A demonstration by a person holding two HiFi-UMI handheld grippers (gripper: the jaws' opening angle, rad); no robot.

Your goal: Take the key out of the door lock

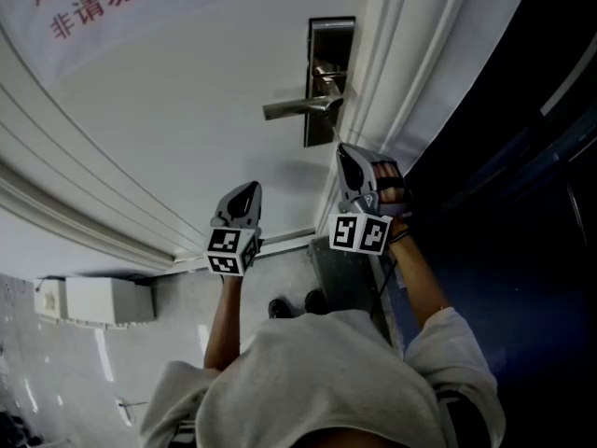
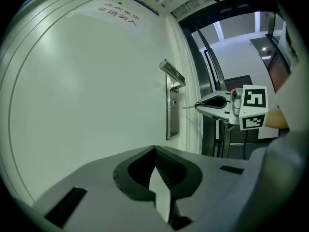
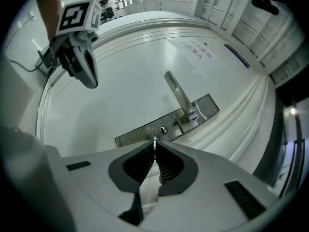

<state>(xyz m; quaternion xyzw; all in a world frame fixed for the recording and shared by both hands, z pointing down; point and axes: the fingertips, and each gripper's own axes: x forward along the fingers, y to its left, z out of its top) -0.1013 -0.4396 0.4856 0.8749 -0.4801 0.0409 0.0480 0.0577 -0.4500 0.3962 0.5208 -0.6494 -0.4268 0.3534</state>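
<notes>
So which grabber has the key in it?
The right gripper, the one by the lock plate: its jaws pinch the thin silver key. The left gripper is shut on nothing, facing the bare door.

The key is showing only as a thin sliver at the tips of the right gripper. Its head is lying buried between the closed jaws, and whether its tip is touching the keyhole is too small to tell. In the head view the sign at 11 o'clock is being cut off by the top edge.
</notes>
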